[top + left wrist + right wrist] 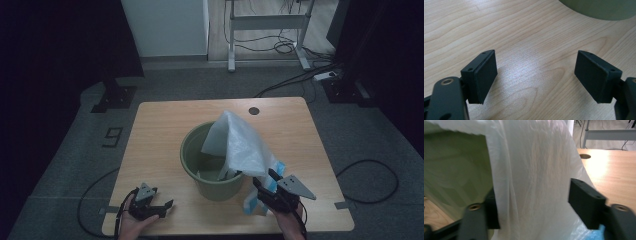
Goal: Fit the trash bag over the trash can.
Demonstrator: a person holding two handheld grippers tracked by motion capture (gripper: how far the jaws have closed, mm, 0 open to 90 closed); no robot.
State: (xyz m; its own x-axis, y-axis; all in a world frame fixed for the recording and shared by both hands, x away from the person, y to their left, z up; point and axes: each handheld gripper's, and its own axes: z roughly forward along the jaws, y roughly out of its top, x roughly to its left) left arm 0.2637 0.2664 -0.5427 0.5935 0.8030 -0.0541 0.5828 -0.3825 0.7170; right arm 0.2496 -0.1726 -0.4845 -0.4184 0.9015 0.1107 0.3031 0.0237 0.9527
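Dim light over a wooden counter (165,125): at the near left edge the left gripper (159,210) rests low in a hand, its fingers (482,76) spread wide with bare wood between them. Its own view catches just a curved slice of the green bucket (210,167) at the top edge, the rest cut off.

The bucket stands mid-counter, its far side and much of its inside hidden by a white plastic bag (237,142) that rises over the rim and drapes down the right wall.

At the near right, the right gripper (264,180) sits against the bag's lower edge beside the bucket. In its view the bag hangs between its parted fingers (585,202); the left finger is blurred and half covered by the film, so whether the pads press it cannot be told. A blue-and-white packet (252,204) lies under this gripper, mostly hidden.
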